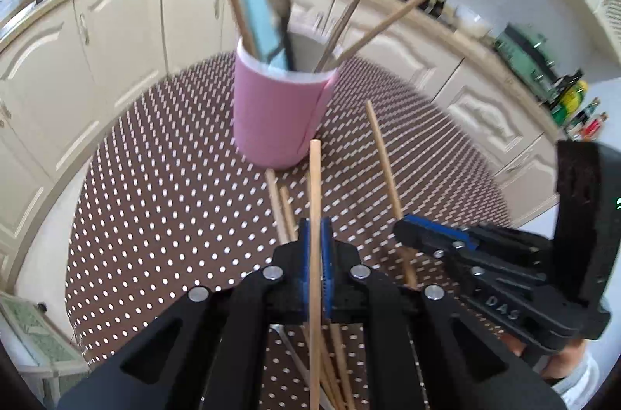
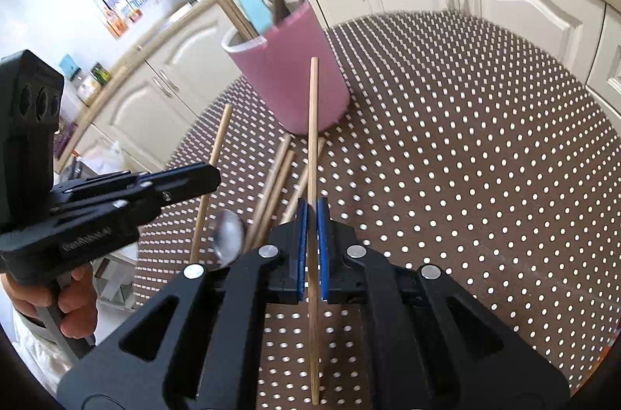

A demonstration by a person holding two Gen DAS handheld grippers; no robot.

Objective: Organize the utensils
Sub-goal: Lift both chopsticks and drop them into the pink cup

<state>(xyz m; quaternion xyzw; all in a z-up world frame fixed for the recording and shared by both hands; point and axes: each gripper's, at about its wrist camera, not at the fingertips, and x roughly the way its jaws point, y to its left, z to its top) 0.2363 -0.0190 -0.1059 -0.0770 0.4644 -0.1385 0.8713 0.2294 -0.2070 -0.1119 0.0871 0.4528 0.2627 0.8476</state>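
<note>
Pink cup (image 1: 281, 111), white-lined, is standing upright on the brown dotted tablecloth (image 1: 163, 200) and is already holding several wooden chopsticks, a light-blue flat utensil (image 1: 258, 10) and a metal spoon (image 1: 279, 2).

Left gripper (image 1: 315, 255): blue pads are closing on one wooden chopstick (image 1: 315, 200). The stick's long axis is running straight forward between the fingers, its free tip pointing toward the cup's base, which is sitting ahead and slightly left.

Right gripper (image 2: 312, 235): likewise pinching a single chopstick (image 2: 312, 138), gripped below mid-length, with the upper end reaching toward the cup's lower wall and the lower end trailing back under the gripper body.

Loose stock: a few more chopsticks (image 2: 271, 185) are lying on the cloth between the grippers and the cup, their ends nearly touching its foot; a second metal spoon (image 2: 227, 235) is lying beside them, near the left gripper as the right wrist view shows it.

Relation governing the coming move: both held sticks are aiming at the cup's side, below its rim, so each tip would probably need raising above the opening before release. Both grippers are sitting near the cup; which is nearer cannot be told. The crowded, splayed contents are leaving the clearest gap at the rim's near side.
</note>
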